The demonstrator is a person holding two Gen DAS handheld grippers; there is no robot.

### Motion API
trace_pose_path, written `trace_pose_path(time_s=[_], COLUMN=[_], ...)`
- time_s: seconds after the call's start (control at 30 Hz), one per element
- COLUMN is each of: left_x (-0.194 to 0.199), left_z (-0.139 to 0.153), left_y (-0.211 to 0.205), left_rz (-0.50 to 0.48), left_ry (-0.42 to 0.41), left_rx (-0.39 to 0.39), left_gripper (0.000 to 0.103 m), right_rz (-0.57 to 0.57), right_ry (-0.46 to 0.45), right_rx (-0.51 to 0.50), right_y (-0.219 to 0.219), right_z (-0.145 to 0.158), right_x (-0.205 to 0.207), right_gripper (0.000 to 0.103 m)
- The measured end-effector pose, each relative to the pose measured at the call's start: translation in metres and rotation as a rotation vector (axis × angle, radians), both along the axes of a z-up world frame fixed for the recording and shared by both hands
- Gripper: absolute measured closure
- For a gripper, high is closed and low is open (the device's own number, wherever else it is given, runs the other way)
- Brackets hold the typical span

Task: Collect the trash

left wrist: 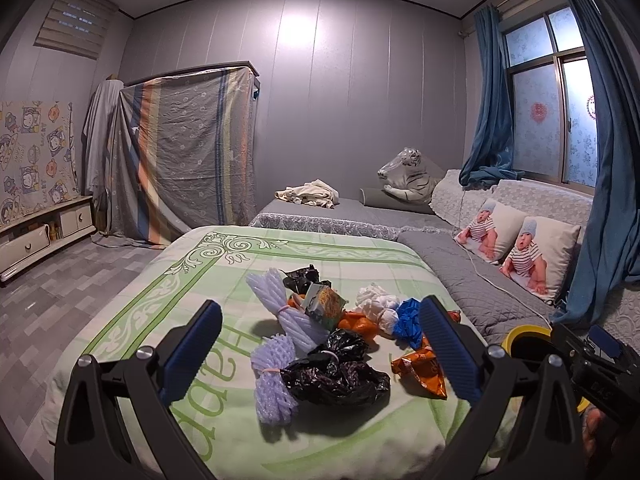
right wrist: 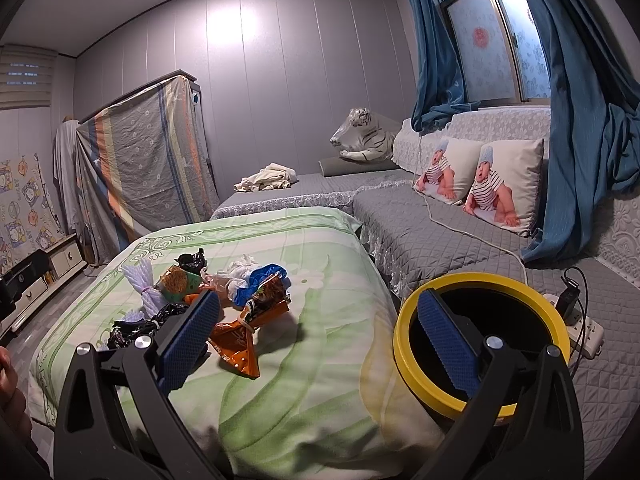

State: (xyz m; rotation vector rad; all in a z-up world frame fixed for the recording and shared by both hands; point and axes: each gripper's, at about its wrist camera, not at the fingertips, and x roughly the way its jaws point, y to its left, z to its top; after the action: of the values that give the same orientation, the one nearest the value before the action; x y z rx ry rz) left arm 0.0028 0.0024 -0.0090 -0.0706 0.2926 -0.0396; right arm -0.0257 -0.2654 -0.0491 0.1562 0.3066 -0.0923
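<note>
Several pieces of trash lie bunched near the middle of the green quilt (left wrist: 224,432) on the bed: a crumpled black bag (left wrist: 336,376), two bundles of lilac foam netting (left wrist: 276,380), an orange foil wrapper (left wrist: 420,368), a blue bag (left wrist: 408,322), white tissue (left wrist: 376,300) and a small printed carton (left wrist: 324,300). Both tools are empty, the left hand-held gripper (left wrist: 328,348) spread wide above the black bag and the right hand-held gripper (right wrist: 316,336) equally spread between the wrapper and the yellow-rimmed bin (right wrist: 480,344). Because the pieces touch and overlap, a pinch on the black bag would likely drag the netting along or snag the quilt. Thin film and foil may slip from the pads on the way over. The bin stands at the quilt's right edge, and on such soft bedding a knock could tip it. A power strip (right wrist: 584,332) and cables lie just behind it. Open quilt between pile and bin gives a clear path; the left edge drops to the floor.
</note>
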Motion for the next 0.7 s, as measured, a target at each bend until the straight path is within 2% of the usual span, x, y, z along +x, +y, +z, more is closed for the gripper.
trace_pose_path(time_s=[0.7], left_x=[0.0017], left_z=[0.0002], left_y=[0.0008], left_rz=[-0.017], left_ry=[0.011], left_rx=[-0.006], left_gripper=[0.008], right_rz=[-0.005], right_ry=[0.001], right_rx=[0.008], right_y=[-0.0005], right_z=[0.0], right_x=[-0.0002], right_gripper=[0.008])
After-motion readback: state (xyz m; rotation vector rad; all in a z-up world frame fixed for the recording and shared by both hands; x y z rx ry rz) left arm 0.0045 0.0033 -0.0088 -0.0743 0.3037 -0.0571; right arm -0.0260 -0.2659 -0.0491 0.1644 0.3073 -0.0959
